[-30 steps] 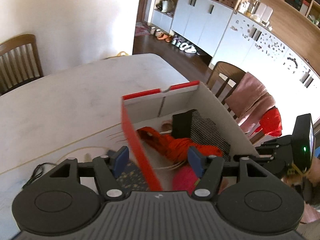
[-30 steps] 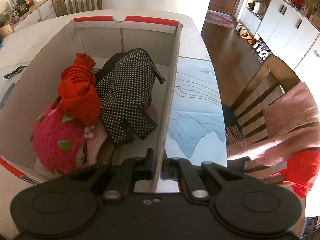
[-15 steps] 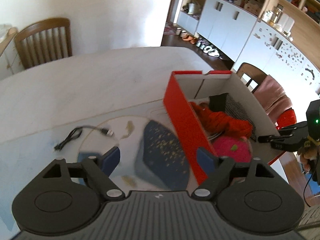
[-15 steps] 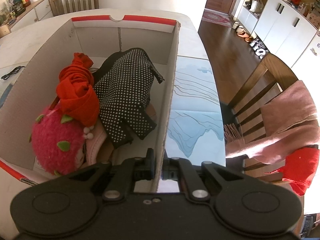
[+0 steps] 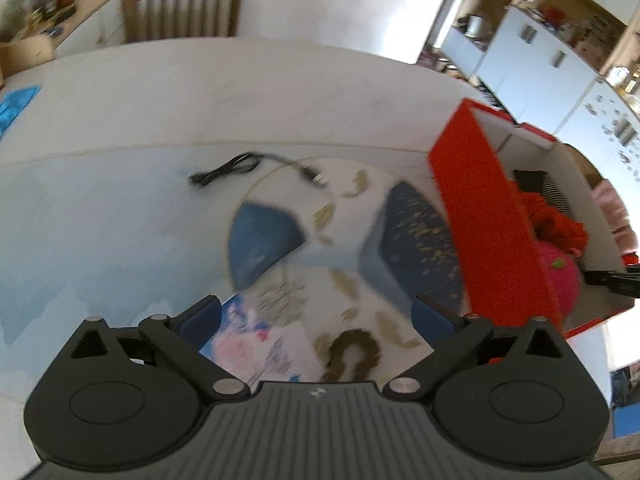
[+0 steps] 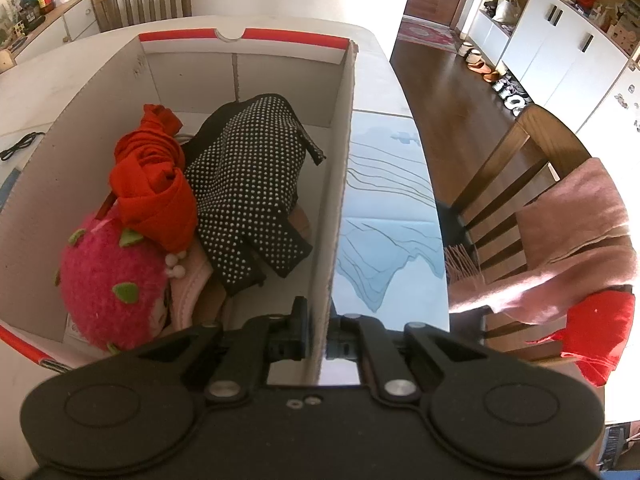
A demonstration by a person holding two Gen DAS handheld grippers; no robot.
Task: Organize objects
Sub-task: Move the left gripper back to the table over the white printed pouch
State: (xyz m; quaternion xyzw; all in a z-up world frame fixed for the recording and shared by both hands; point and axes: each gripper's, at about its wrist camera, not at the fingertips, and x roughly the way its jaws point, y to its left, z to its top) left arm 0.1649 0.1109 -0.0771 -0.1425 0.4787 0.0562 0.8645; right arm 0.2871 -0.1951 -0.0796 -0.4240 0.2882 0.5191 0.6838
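Observation:
A white cardboard box with red outer sides (image 6: 248, 62) stands on the table. It holds a red cloth (image 6: 152, 184), a black white-dotted garment (image 6: 252, 184) and a pink plush fruit (image 6: 108, 280). My right gripper (image 6: 318, 312) is shut on the box's right wall (image 6: 340, 200). In the left wrist view the box (image 5: 492, 232) stands at the right. My left gripper (image 5: 316, 316) hangs over the patterned mat (image 5: 412, 240) left of the box. Its jaws are opening wide with nothing held between them. A brown ring-like shape (image 5: 352, 350) lies just below the fingers.
A black cable (image 5: 240, 166) lies on the mat beyond the left gripper. One wooden chair (image 5: 180, 8) stands at the table's far side. Another (image 6: 516, 184), draped with pink cloth (image 6: 576, 220), stands off the table's right edge. A cluttered sideboard (image 6: 36, 4) is at the far left.
My left gripper has swung left, away from the box and down over the mat, and its jaws have spread wider. The right gripper and the box have stayed put.

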